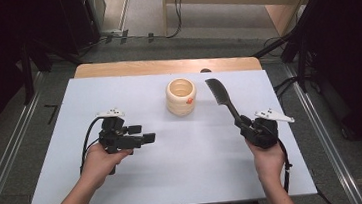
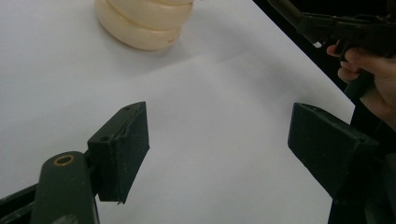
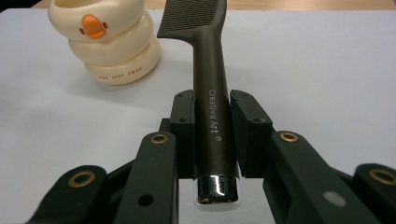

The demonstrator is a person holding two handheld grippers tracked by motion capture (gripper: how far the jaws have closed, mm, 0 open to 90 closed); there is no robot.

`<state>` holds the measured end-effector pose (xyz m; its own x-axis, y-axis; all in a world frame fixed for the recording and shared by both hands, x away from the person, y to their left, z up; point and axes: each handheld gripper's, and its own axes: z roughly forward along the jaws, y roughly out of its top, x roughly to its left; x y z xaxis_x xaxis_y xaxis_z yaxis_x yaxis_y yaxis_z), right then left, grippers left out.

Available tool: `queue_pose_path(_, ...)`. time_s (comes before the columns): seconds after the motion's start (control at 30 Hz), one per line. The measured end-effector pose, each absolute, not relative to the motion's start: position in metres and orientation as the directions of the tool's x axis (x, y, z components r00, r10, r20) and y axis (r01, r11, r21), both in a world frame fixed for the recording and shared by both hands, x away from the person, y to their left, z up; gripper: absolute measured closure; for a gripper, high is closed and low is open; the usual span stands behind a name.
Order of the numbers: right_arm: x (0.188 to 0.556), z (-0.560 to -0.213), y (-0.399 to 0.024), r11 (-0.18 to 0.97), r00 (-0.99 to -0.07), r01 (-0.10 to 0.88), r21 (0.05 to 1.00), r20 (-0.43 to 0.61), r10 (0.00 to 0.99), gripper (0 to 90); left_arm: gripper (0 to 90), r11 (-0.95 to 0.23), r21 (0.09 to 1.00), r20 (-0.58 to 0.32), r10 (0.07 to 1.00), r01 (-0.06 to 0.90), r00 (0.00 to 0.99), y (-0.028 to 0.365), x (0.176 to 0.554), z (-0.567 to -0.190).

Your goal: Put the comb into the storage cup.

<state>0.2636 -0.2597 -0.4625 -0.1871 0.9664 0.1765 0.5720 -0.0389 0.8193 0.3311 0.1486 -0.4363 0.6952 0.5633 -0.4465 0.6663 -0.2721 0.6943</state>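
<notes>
**Right gripper clamped on comb handle, left gripper empty and wide**

Right gripper (image 1: 245, 126): jaws pressed on both sides of the comb (image 1: 220, 98) handle. Comb sticks out forward from the gripper, teeth end out past the cup (image 1: 181, 96), over the white table (image 1: 186, 177) on its right half. Left gripper (image 1: 142, 139): jaws well apart, nothing between them, above the table's left half, pointing toward the middle.

View differences:
- Right gripper view gives the grip detail: both pads flat against the handle, shiny metal cap at the butt end sticking out behind the jaws, "Creative Art" lettering on the handle. The high view just shows a dark handle running into the gripper.
- Same view shows the cup (image 3: 105, 39) as a stack of cream rings with an orange duck bill and small print on the bottom ring. From the high view that's only an orange speck, but you do see the cup is open on top.
- Left gripper view shows bare white table between the left gripper (image 2: 219, 144) jaws, the base of the cup (image 2: 140, 28) far off, and the other hand (image 2: 373, 74) with its gripper at the table edge.

Hard to make out:
- Comb (image 3: 210, 93) teeth cut off at the frame top in the right gripper view.
- Cup top cropped in the left gripper view.
- Can't tell from the high view whether the comb tip touches the table.
</notes>
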Motion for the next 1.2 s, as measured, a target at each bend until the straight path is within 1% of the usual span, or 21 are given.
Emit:
queue_pose_path(0.23, 0.258, -0.465, -0.252, -0.073, -0.151, 0.532, 0.843, 0.179, 0.972, 70.1, 22.2, -0.278, 0.698, -0.449, 0.548, 0.66, 0.705, 0.13, 0.337, -0.435)
queue_pose_path(0.43, 0.254, -0.465, -0.248, -0.075, -0.138, 0.489, 0.869, 0.163, 0.977, 70.1, 22.1, -0.281, 0.702, -0.453, 0.533, 0.655, 0.714, 0.115, 0.342, -0.434)
queue_pose_path(0.47, 0.253, -0.466, -0.247, -0.086, -0.138, 0.49, 0.867, 0.175, 0.975, 70.1, 22.1, -0.283, 0.703, -0.451, 0.532, 0.653, 0.716, 0.112, 0.343, -0.434)
queue_pose_path(0.7, 0.247, -0.472, -0.237, -0.058, -0.138, 0.458, 0.887, 0.135, 0.981, 70.1, 22.1, -0.288, 0.705, -0.451, 0.523, 0.648, 0.724, 0.092, 0.347, -0.435)
queue_pose_path(0.97, 0.242, -0.477, -0.232, -0.102, -0.139, 0.428, 0.898, 0.177, 0.974, 70.1, 22.1, -0.287, 0.716, -0.447, 0.511, 0.637, 0.734, 0.074, 0.352, -0.433)
queue_pose_path(1.07, 0.24, -0.479, -0.229, -0.097, -0.139, 0.42, 0.902, 0.169, 0.976, 70.1, 22.1, -0.287, 0.721, -0.44, 0.513, 0.631, 0.737, 0.068, 0.353, -0.432)
queue_pose_path(1.2, 0.239, -0.481, -0.225, -0.097, -0.138, 0.414, 0.905, 0.168, 0.976, 70.1, 22.6, -0.276, 0.718, -0.455, 0.508, 0.639, 0.731, 0.062, 0.354, -0.433)
